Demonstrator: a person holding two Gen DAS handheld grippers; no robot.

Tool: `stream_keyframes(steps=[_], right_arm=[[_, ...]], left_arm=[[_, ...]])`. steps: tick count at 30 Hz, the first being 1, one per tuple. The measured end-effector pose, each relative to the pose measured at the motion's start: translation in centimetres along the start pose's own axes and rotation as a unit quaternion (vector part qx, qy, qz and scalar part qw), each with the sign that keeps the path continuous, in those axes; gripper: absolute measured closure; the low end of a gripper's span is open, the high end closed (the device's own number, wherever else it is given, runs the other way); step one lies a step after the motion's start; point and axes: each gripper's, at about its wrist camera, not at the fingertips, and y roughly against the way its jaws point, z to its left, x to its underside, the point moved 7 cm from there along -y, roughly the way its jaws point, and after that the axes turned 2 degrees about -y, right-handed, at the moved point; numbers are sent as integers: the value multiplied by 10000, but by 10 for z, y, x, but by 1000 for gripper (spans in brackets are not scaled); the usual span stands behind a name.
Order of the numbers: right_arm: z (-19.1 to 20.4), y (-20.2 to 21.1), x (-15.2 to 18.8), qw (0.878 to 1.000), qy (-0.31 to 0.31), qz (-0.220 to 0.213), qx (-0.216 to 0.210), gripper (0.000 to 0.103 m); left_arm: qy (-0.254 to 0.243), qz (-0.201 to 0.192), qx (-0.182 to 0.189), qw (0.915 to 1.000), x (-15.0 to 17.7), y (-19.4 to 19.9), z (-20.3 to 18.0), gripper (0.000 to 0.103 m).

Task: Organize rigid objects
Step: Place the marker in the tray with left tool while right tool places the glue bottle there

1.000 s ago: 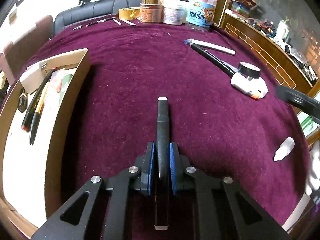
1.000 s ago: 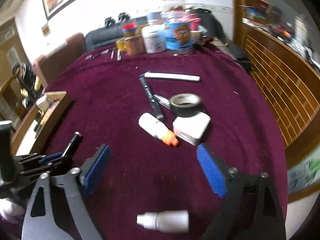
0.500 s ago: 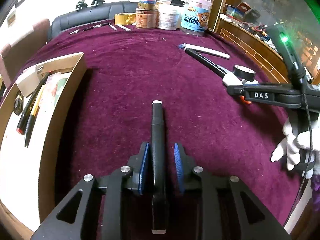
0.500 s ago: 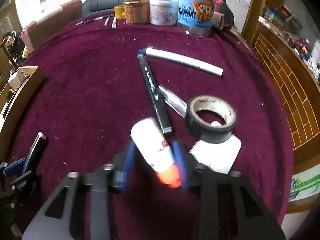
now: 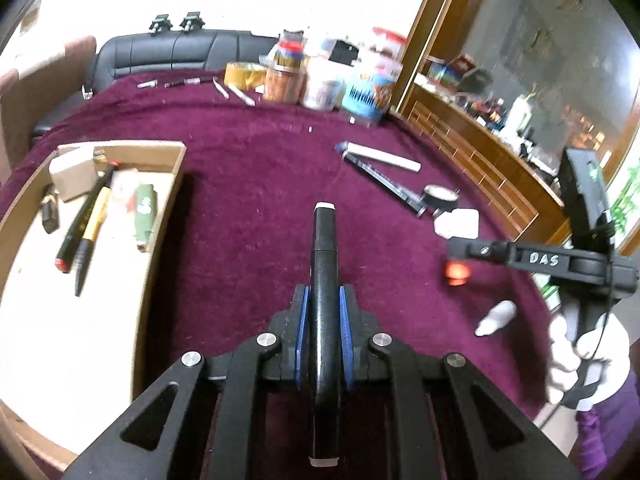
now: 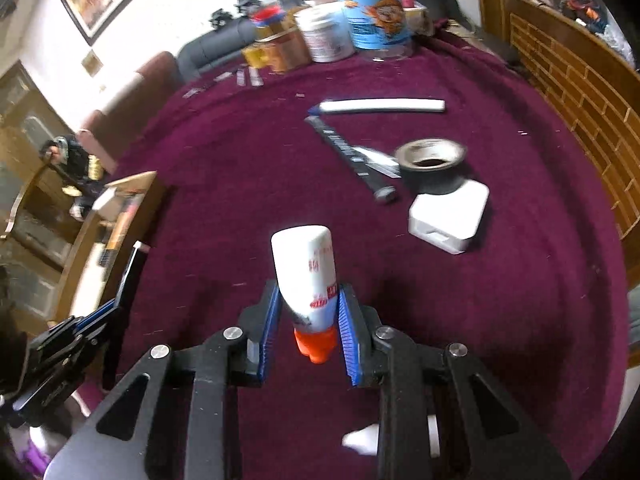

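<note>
Got both loaded: left hand-held gripper clamped on a black marker, right hand-held gripper pinching the glue bottle. Next, I'd say, carry both left to the cardboard box.

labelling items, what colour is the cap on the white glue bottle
Orange cap on the white glue bottle, clearest in the right wrist view.

Two fisheye views are given, each taken from a gripper and aimed forward and downward along its fingers over the cloth. The left view is set close above the cloth beside the tray and faces the far jars. The right view is set further right and faces the same jars. The tape, the white box and the tray are shared.
</note>
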Motion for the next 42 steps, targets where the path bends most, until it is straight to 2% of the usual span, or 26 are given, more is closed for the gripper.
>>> stream_keyframes(steps=[5,11,15,21,30,33,37,42], right_arm=[[56,1,7,9982,148,40,-581,78],[136,-15,17,9900,481,256,-1305,78],[189,-35,24,9829,792,495,-1589,78],[245,-66,37,9740,1181,847,-1740,78],[294,-103,53,9640,1468,1313,-1789,78],[307,-118,54,9615,1510,1462,-1769,77],[321,-144,53,9597,1467,1706,-1686,77],[326,-170,43,9630,1353,1775,-1510,77]], left_arm=[[186,-193,-102,9996,2,36,29,91],[691,-379,-660,9947,3,67,100,91],[945,-476,-1096,9883,4,77,148,91],[1165,-421,-1433,9819,11,76,194,91],[1283,-274,-1694,9768,13,69,225,91],[1314,-165,-1716,9762,8,61,235,91],[1562,73,-1559,9753,10,46,249,91],[1819,176,-1419,9729,14,40,263,91]])
